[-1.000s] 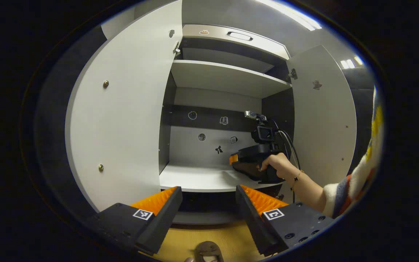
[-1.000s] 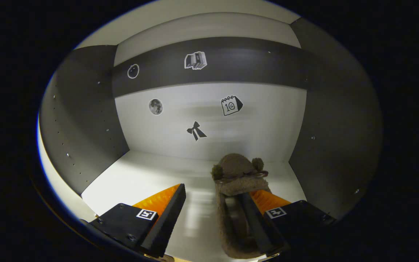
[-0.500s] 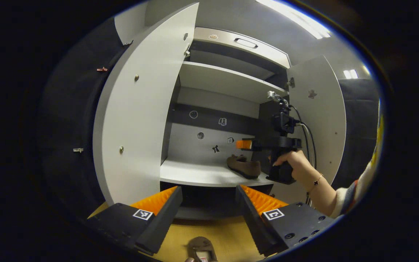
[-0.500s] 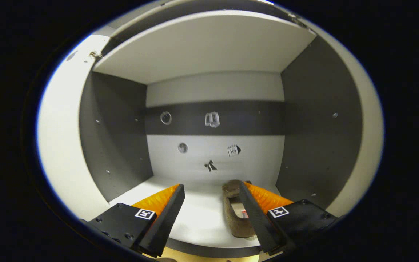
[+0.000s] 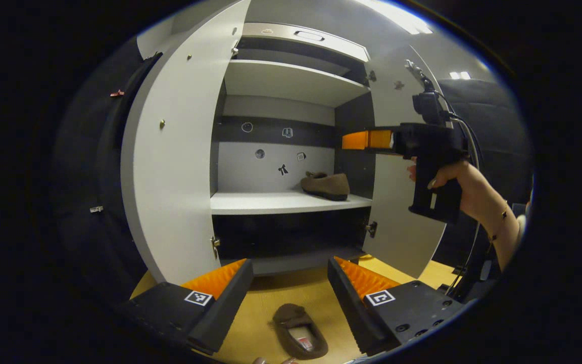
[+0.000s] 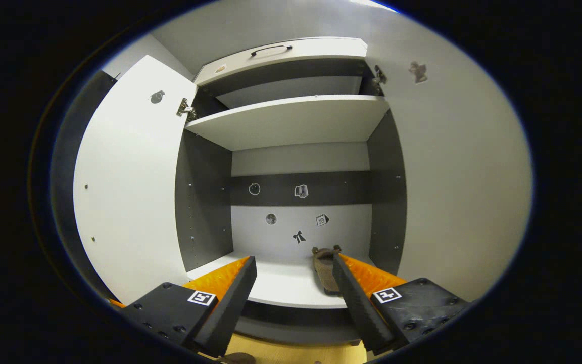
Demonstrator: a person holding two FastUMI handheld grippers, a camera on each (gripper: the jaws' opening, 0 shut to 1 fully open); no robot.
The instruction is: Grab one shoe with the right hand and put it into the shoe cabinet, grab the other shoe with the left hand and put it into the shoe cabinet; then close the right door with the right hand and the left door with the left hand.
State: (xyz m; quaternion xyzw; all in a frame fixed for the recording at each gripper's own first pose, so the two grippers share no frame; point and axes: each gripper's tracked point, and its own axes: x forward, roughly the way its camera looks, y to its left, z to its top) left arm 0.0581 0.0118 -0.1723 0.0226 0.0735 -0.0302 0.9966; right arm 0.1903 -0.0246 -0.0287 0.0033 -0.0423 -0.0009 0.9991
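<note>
A brown fuzzy shoe point(image 5: 325, 185) point(image 6: 326, 267) lies on the right side of the cabinet's middle shelf point(image 5: 281, 203). The other brown shoe point(image 5: 299, 330) lies on the wooden floor, just below and between the fingers of my left gripper point(image 5: 291, 283), which is open and holds nothing. My right gripper point(image 6: 293, 288) is open and empty, drawn back in front of the cabinet. In the left gripper view the right gripper point(image 5: 367, 140) hangs in a hand at the right, level with the open right door point(image 5: 397, 212). The left door point(image 5: 172, 151) also stands open.
The white cabinet has an upper shelf point(image 6: 291, 119) and a dark lower compartment point(image 5: 286, 235). Small stickers dot the back wall point(image 6: 298, 222). Wooden floor point(image 5: 291, 298) stretches in front of the cabinet. A cable point(image 5: 468, 151) trails from the right gripper.
My right gripper has let go of the shoe, left it on the middle shelf and pulled back out of the cabinet. My left gripper has tilted down toward the shoe on the floor.
</note>
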